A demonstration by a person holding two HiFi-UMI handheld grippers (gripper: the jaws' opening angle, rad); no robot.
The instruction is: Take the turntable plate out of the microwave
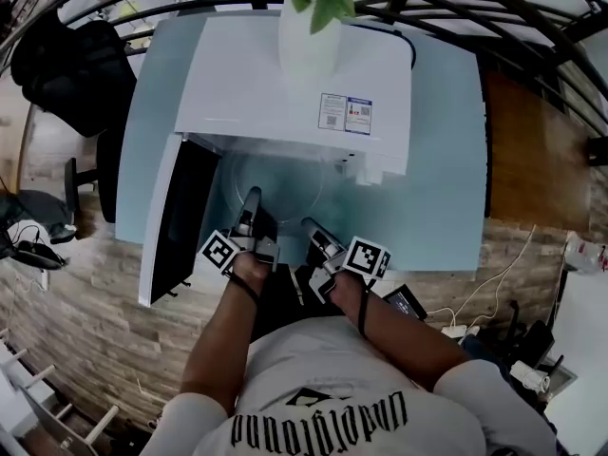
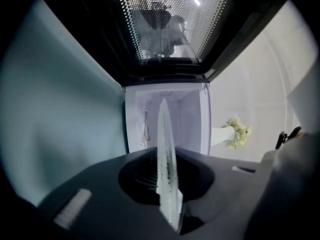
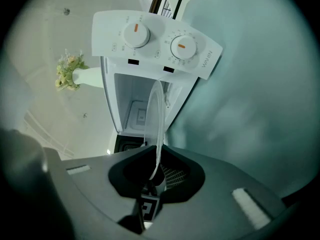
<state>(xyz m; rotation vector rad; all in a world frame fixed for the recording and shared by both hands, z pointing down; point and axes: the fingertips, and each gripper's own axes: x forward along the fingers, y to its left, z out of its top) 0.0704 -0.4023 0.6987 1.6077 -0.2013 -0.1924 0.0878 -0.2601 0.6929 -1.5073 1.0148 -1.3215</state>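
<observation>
Microwave control panel [image 3: 159, 34], upper centre of right gripper view: brand print beside right dial [image 3: 183, 46] looks like "WAHIN". It's tilted, not certain. Head view: two stickers [image 1: 345, 114] on its top, one with QR code, print too small. Shirt [image 1: 323, 416] lettering is upside down, unreadable.

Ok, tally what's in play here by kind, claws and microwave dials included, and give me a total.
Microwave: 1
Turntable plate: 1
Vase of flowers: 1
Dials: 2
Claws: 2 (left claw, right claw)
Total: 7
</observation>
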